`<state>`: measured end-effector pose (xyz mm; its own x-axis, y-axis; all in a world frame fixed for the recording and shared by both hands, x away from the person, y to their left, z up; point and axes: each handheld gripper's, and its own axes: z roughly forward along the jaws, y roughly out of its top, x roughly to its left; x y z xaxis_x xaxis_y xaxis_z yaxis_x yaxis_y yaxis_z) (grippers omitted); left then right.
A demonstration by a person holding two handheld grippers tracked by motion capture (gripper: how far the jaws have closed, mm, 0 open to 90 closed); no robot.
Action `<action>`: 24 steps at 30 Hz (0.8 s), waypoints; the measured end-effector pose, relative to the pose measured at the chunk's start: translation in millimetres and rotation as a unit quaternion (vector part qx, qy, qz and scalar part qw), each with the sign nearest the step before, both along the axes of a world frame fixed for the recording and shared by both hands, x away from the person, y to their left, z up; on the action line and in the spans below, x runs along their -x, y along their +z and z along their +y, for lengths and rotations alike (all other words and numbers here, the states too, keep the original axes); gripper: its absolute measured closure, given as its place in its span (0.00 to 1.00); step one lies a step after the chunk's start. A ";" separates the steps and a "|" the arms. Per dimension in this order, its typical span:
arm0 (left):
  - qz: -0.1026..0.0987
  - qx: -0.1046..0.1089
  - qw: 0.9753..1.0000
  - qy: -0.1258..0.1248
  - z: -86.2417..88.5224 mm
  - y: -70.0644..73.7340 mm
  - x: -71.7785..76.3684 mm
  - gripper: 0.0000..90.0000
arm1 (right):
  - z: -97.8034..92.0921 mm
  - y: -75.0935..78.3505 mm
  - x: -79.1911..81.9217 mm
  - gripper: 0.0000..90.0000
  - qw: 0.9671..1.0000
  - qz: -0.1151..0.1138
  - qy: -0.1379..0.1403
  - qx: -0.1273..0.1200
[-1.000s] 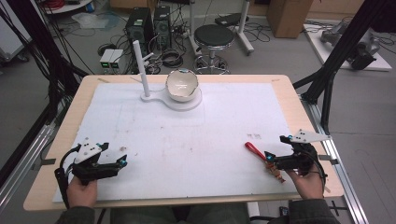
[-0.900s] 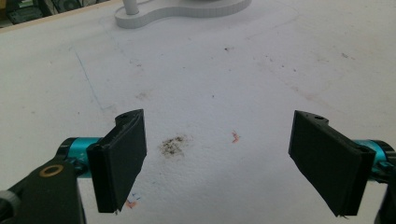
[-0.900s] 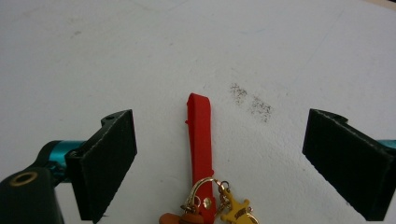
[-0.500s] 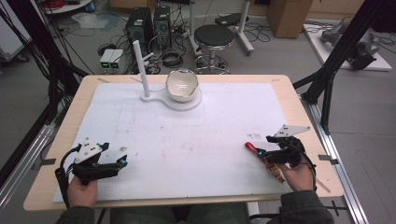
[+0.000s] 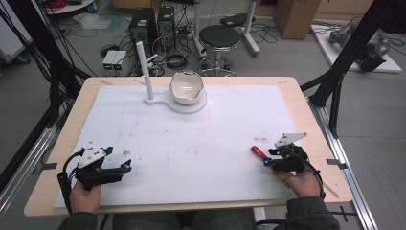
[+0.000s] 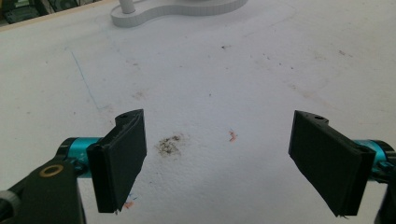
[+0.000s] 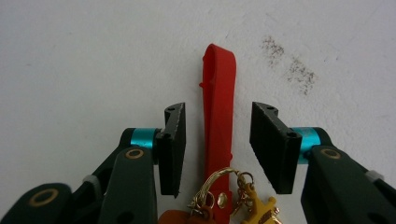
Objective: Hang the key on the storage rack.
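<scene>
Right gripper (image 5: 266,162) shifted since a second ago, up and leftward in the high view, now straddling the red strap (image 5: 258,152) near the lower right of the table (image 5: 297,103). Left gripper (image 5: 125,167) unmoved, at the lower left of the frame.

Nearest, in the right gripper view: jaws partly open, one each side of the red strap (image 7: 218,107), clear of it on both sides, not yet pressing. Strap lying flat on the white mat (image 7: 93,56), running from the bottom middle up to the centre of the frame. At its near end, at the bottom edge, a gold ring (image 7: 219,179) with a yellow charm (image 7: 259,207) and an orange piece (image 7: 180,218) bunched between the jaws' bases. Grey smudges to the upper right.

In the left gripper view: jaws spread wide, holding nothing, hovering over stained mat, a dark smudge (image 6: 168,144) between them.

Farther off, in the high view near the upper middle of the table: a white bowl (image 5: 186,87) on a white stand base (image 5: 165,101), with a white upright post (image 5: 145,71) just left of the bowl. Well apart from both grippers.
</scene>
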<state>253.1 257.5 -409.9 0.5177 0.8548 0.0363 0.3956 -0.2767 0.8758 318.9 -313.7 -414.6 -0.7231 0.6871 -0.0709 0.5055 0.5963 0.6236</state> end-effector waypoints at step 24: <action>0.001 -0.002 1.000 -0.001 -0.4 -0.1 -0.2 0.22 | 5.7 -9.6 -9.7 0.82 0.999 0.033 -0.002 0.024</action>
